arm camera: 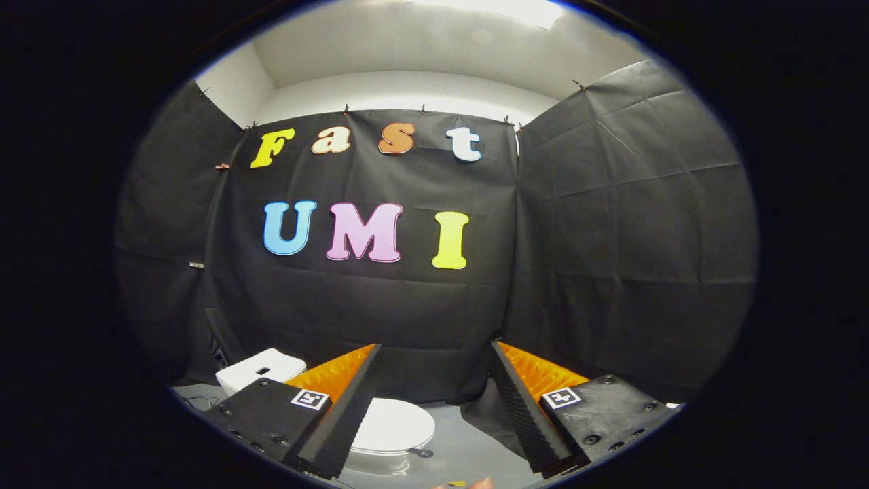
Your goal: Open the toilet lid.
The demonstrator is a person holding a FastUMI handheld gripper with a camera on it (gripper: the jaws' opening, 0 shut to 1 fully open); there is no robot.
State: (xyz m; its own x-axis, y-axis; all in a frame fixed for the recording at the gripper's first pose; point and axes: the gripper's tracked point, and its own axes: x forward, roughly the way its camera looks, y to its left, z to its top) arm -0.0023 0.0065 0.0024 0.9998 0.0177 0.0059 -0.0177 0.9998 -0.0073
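From my remote seat I see the black cloth wall (421, 305) standing behind everything, with the grey floor (468, 441) below it. On that floor sits the white toilet: its tank (261, 370) lies beyond the left finger, and its lid (394, 426), lying down flat and closed, shows partly behind that finger and partly in the gap between the two. My gripper (434, 407) hangs above it with its fingers spread wide apart, grasping nothing and touching nothing.
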